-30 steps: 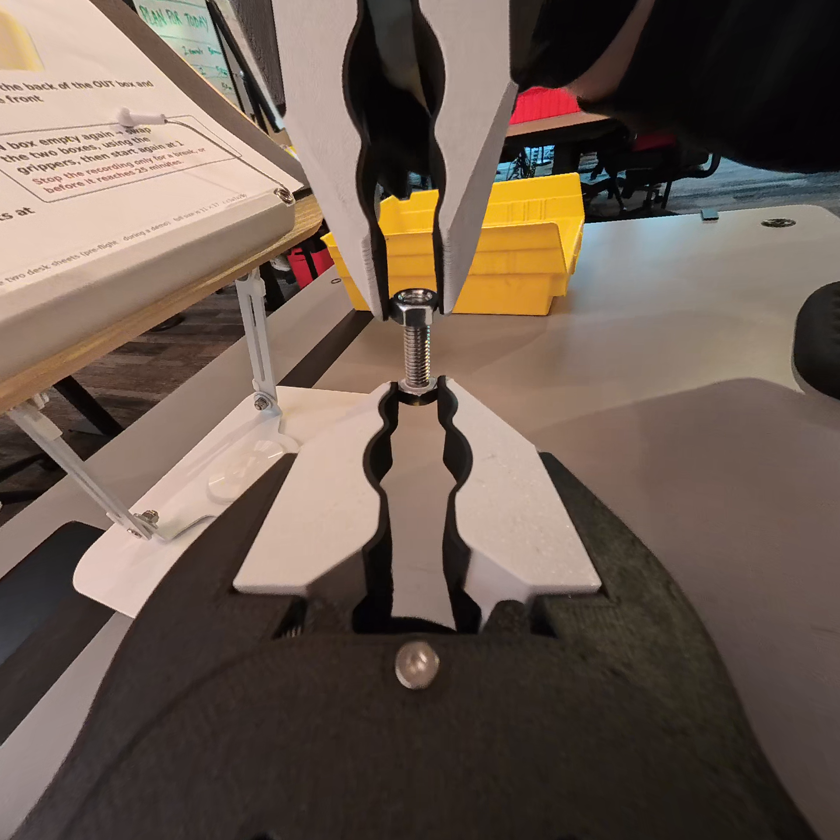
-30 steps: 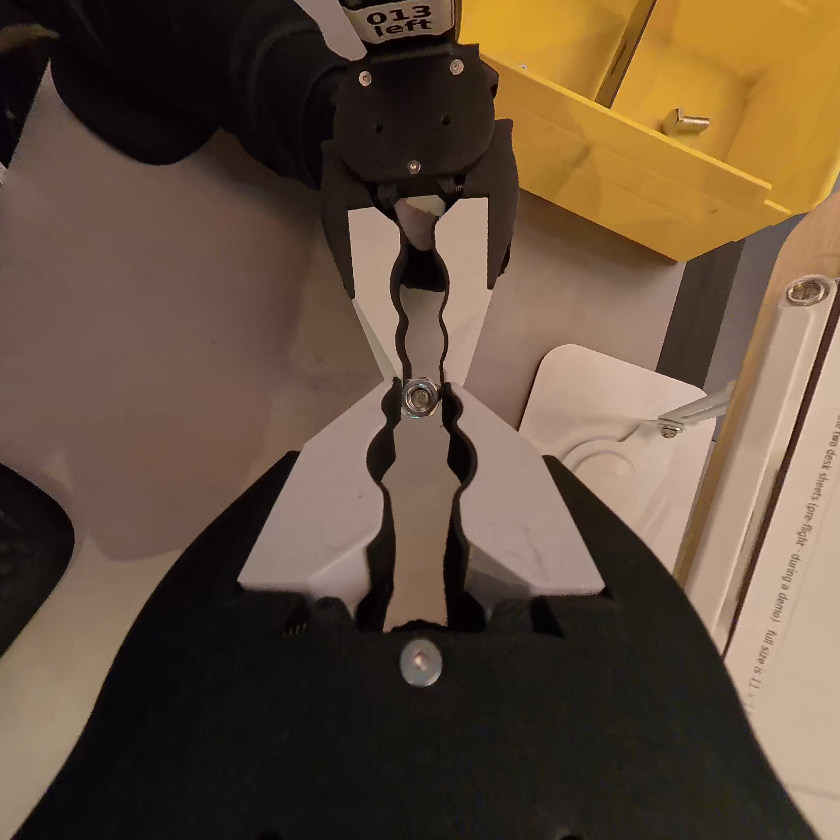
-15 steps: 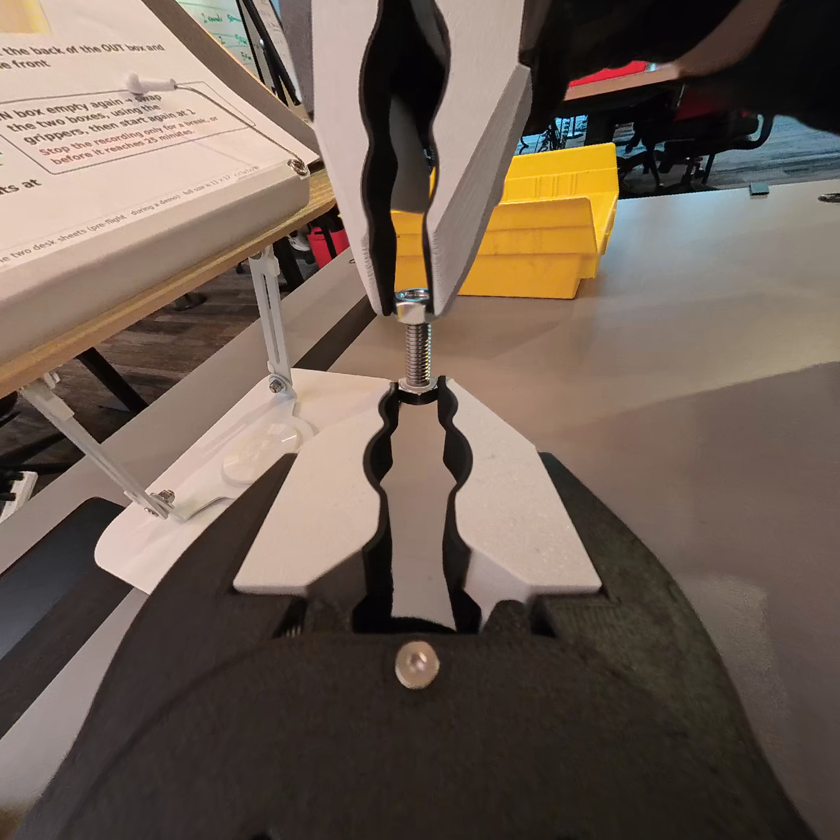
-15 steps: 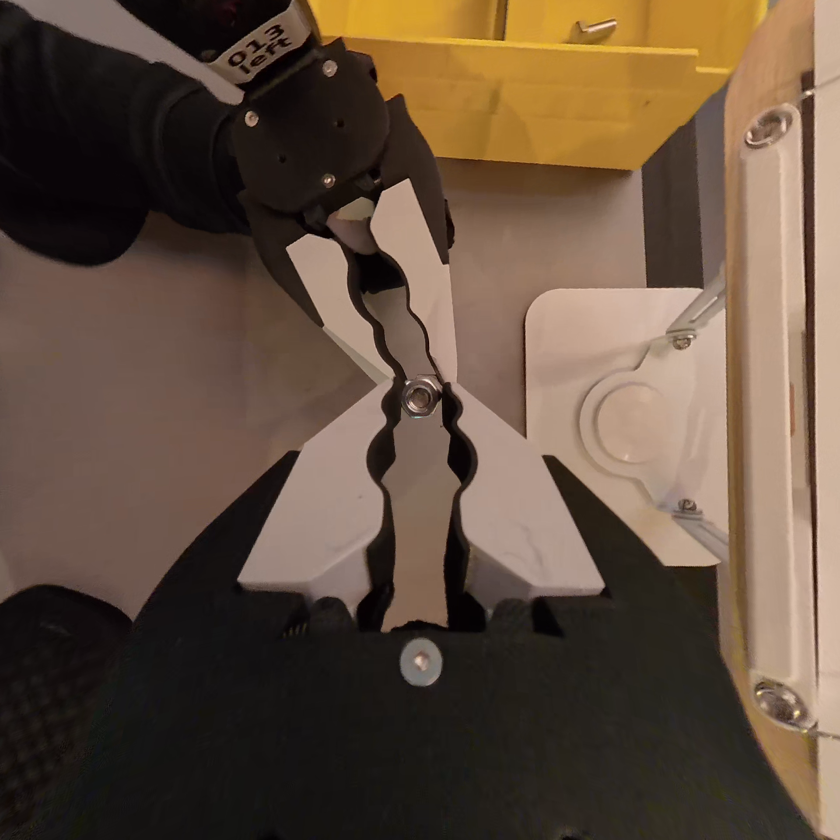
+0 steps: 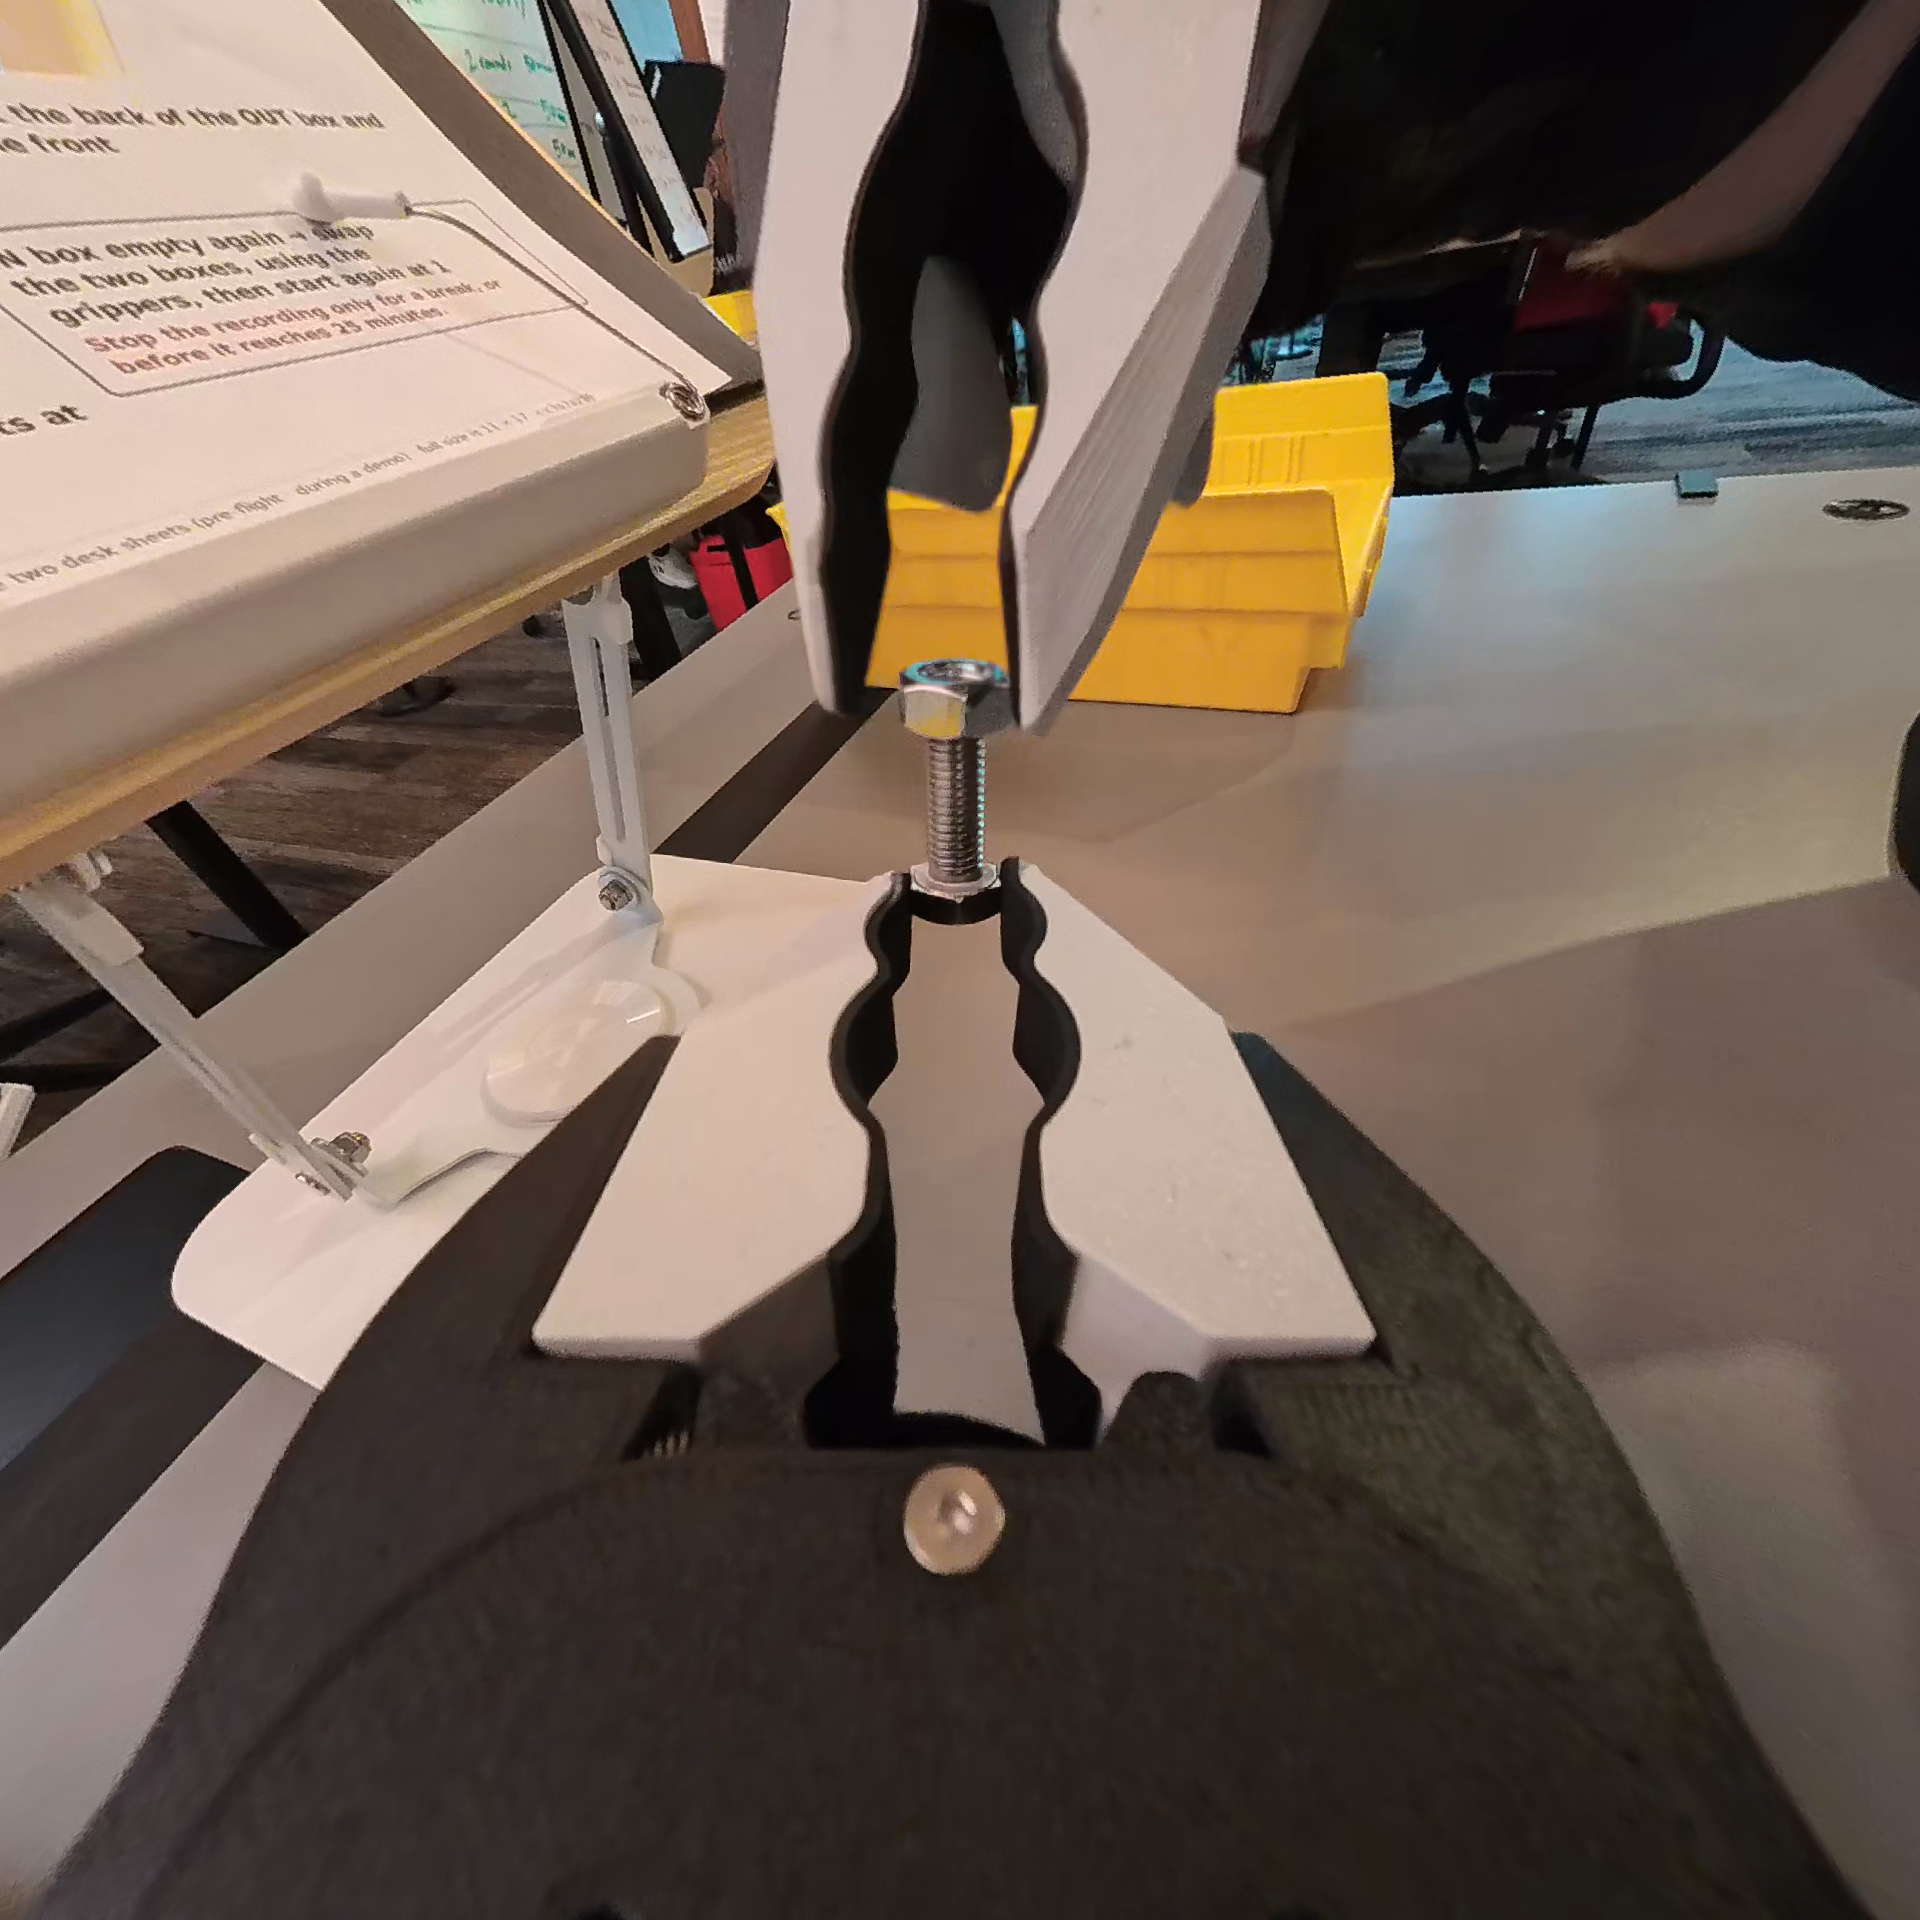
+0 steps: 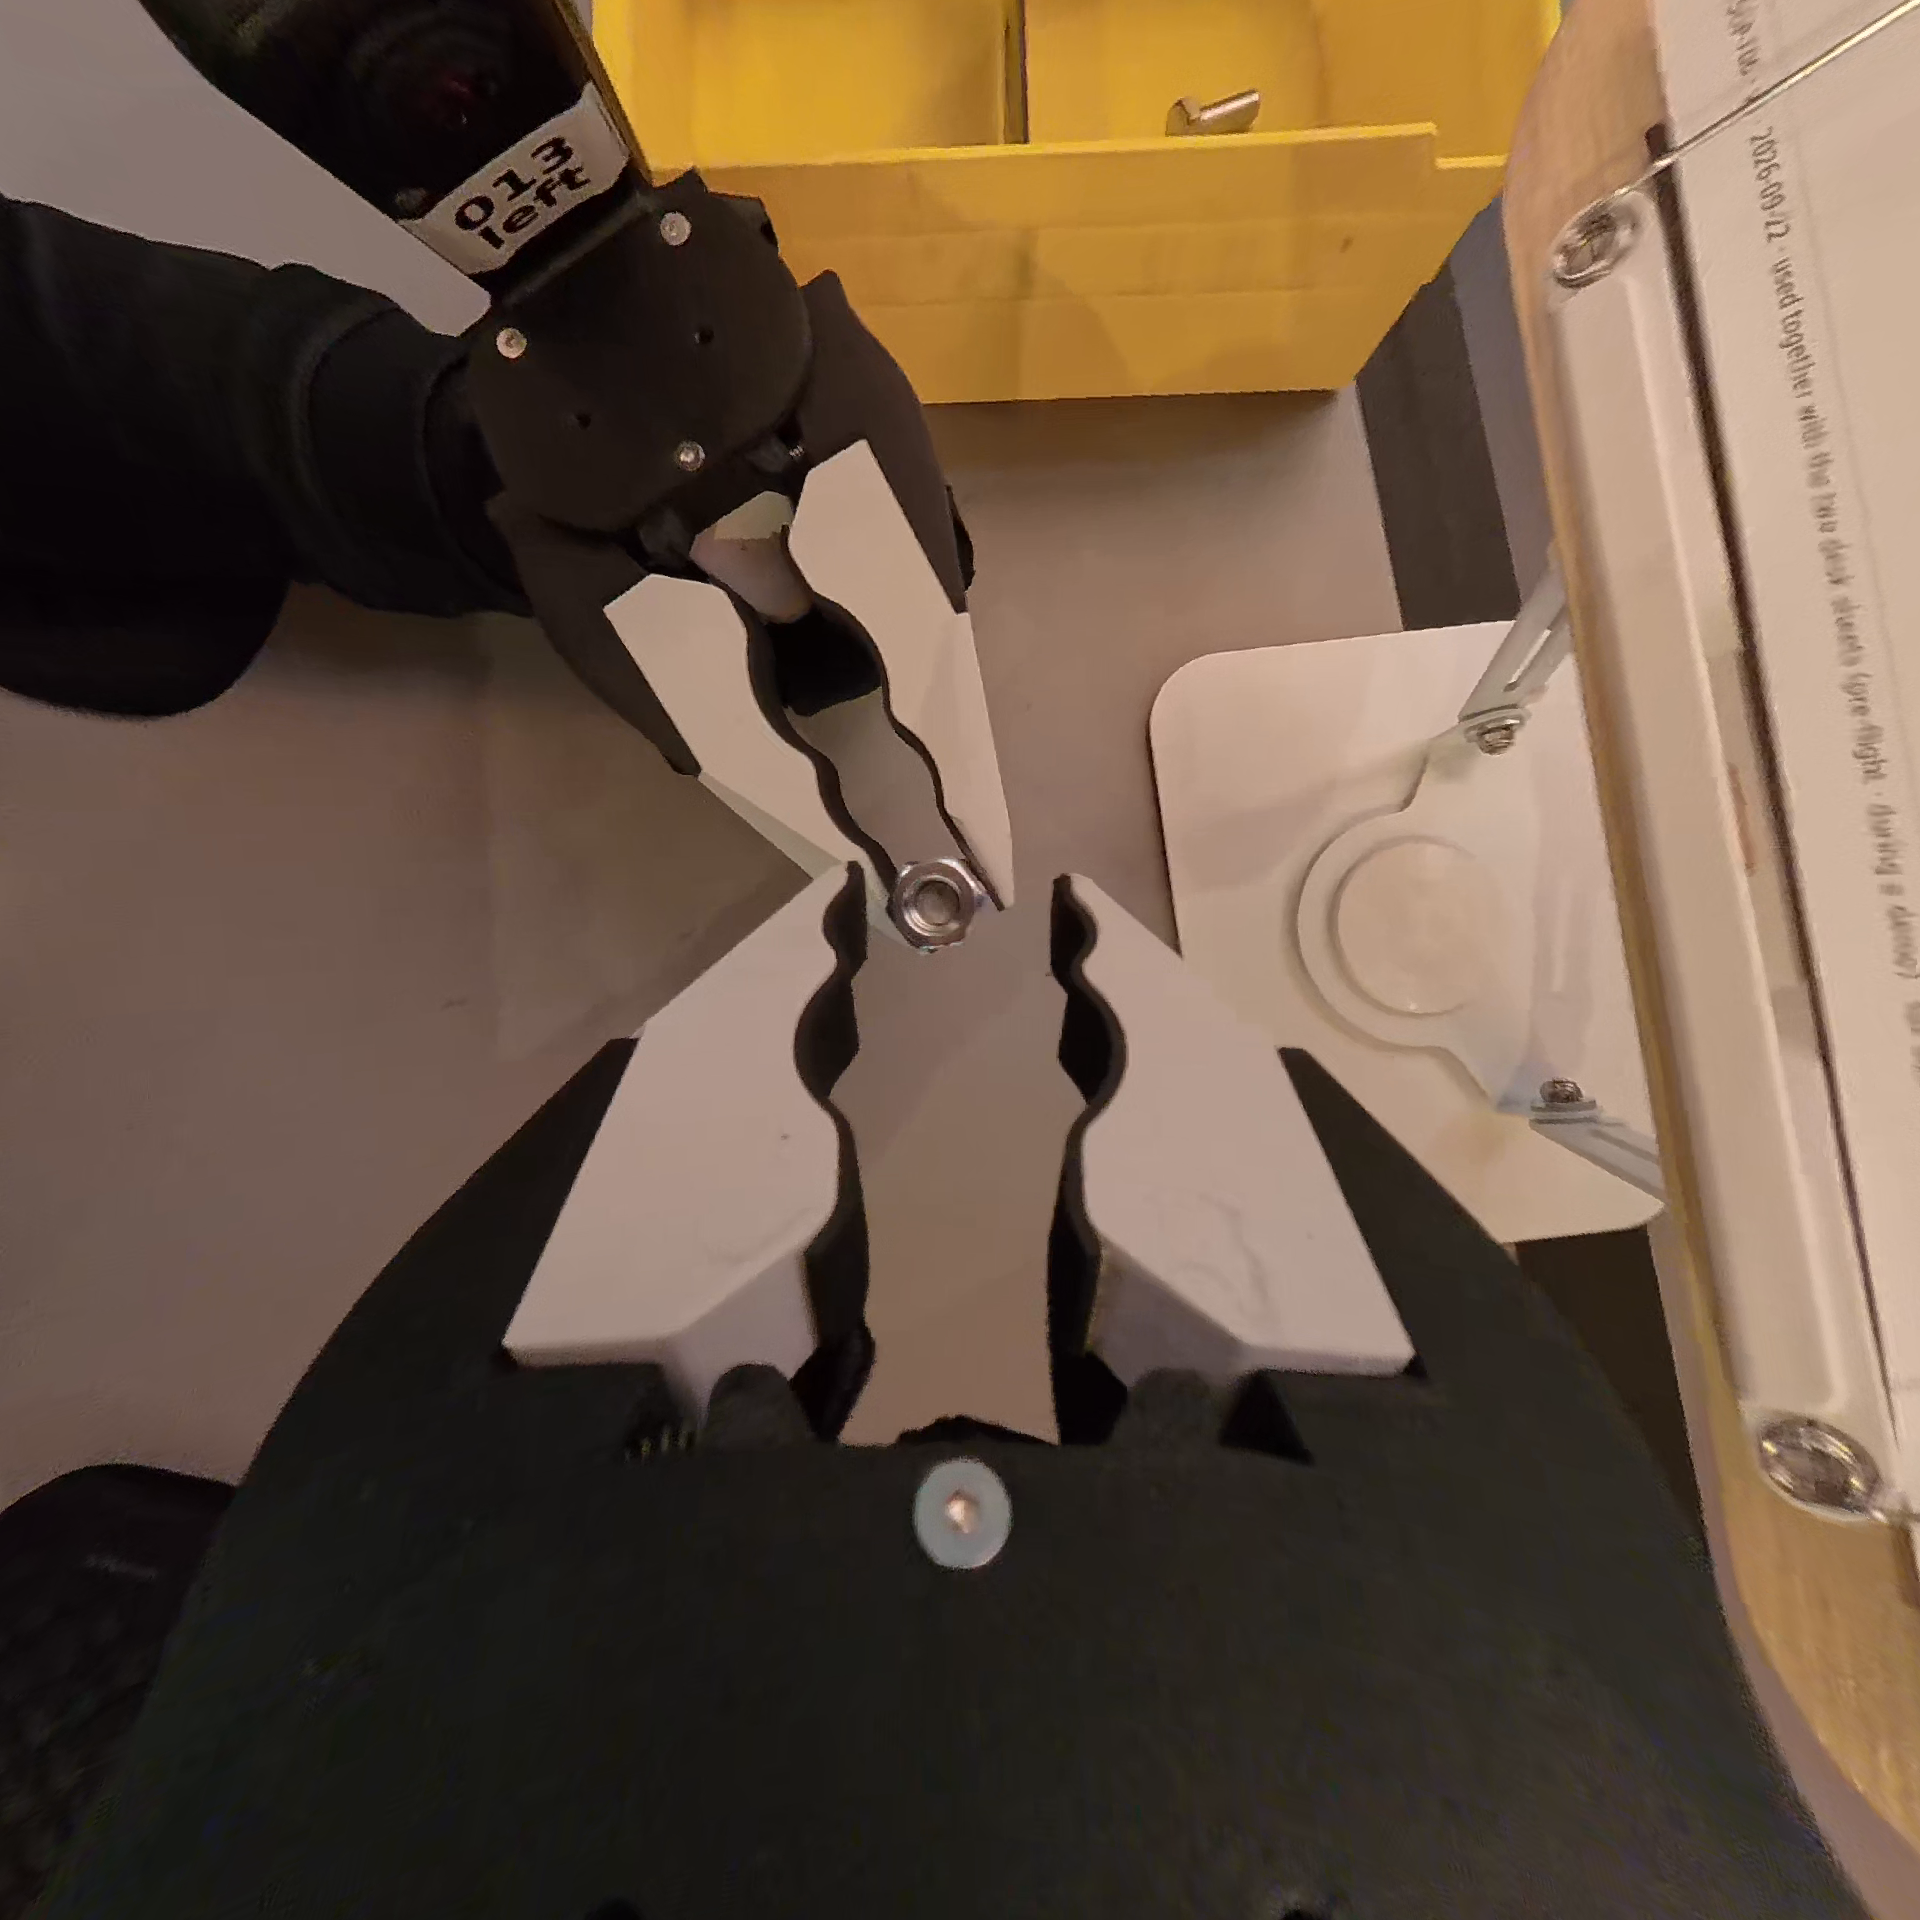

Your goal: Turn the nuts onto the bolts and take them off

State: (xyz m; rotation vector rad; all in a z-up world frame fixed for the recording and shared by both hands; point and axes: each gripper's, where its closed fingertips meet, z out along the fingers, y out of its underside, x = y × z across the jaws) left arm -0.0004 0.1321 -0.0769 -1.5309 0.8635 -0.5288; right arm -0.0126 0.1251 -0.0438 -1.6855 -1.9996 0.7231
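A silver bolt (image 5: 956,810) stands upright, with a hex nut (image 5: 954,696) at the top of its thread. My left gripper (image 5: 954,883) is shut on the bolt's lower end, just above the grey table. My right gripper (image 5: 935,707) comes down from above. Its fingertips flank the nut with a gap on each side. In the right wrist view I look straight down on the nut (image 6: 935,904). It sits between the open right gripper's (image 6: 954,894) tips, nearer the left one. The left gripper's white fingers (image 6: 966,727) reach in from the upper left under the nut.
A yellow bin (image 5: 1247,582) stands at the back of the table, and another bolt (image 6: 1216,109) lies in it. A white stand base (image 6: 1351,935) and a tilted instruction board (image 5: 260,364) are close beside the grippers. A black pad (image 6: 94,1538) lies on the other side. My left and right fingertips are right by each other.
My right gripper was shut on the nut and twisting it. It has now opened and let go. The left gripper still holds the bolt upright.
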